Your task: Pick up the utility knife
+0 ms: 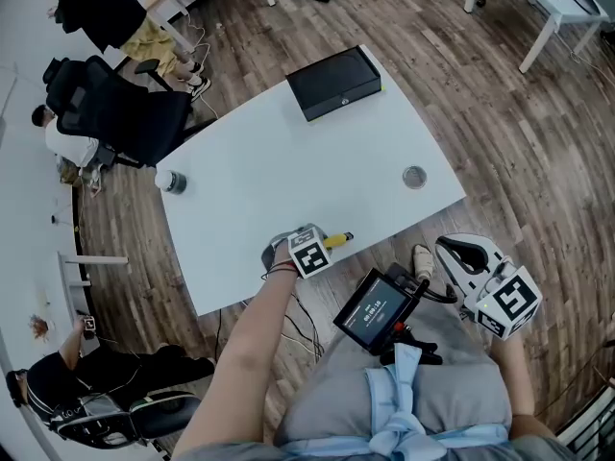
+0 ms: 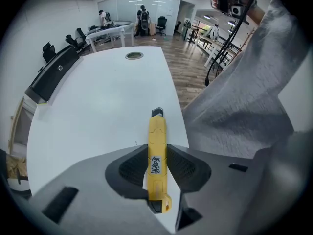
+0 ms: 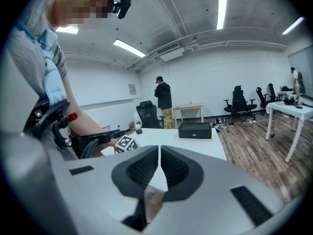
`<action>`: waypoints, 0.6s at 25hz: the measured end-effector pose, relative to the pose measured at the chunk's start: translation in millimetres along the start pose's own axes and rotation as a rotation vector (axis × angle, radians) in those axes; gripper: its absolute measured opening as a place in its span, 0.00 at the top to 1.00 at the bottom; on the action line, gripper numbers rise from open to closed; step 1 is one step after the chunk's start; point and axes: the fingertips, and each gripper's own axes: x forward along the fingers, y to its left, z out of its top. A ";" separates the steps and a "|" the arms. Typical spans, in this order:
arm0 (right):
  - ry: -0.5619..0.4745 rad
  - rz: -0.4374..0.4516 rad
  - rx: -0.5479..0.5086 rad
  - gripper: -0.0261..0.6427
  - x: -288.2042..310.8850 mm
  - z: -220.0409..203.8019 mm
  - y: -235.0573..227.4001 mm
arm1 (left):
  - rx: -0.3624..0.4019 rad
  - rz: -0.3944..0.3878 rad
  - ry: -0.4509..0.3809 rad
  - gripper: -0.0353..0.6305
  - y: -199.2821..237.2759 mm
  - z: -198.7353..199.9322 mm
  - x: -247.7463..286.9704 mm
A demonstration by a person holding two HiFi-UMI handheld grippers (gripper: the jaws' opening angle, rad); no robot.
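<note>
The big white table (image 1: 288, 161) filled the head view, a black box (image 1: 334, 83) at its far end, well apart from the action. The right gripper (image 3: 159, 168) hung off to the side over the person's lap, jaws pressed together on nothing, out of play. All the work sat with the left gripper (image 2: 157, 155), pointing steeply down near the table's near edge. And there it was: the yellow utility knife (image 2: 157, 131) seemed to rest flat on the white top, running lengthwise between the pads (image 2: 134, 168). Those looked clamped against both of its sides. The hold sat a little behind the knife's middle, so the black nose end stuck out well ahead of the jaws. The call here was to squeeze firm before any lift, then rise straight up. A slim, smooth body caught behind centre could dip nose-first or swivel between the pads. A steady wrist would matter more than speed.
</note>
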 end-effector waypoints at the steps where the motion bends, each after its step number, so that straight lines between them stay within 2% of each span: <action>1: -0.002 -0.001 -0.002 0.92 0.1 0.5 -0.4 | -0.003 0.003 0.004 0.76 -0.5 0.3 0.8; 15: -0.003 0.005 -0.010 0.92 3.6 3.8 -1.8 | -0.057 0.024 -0.036 0.76 2.9 6.0 -0.1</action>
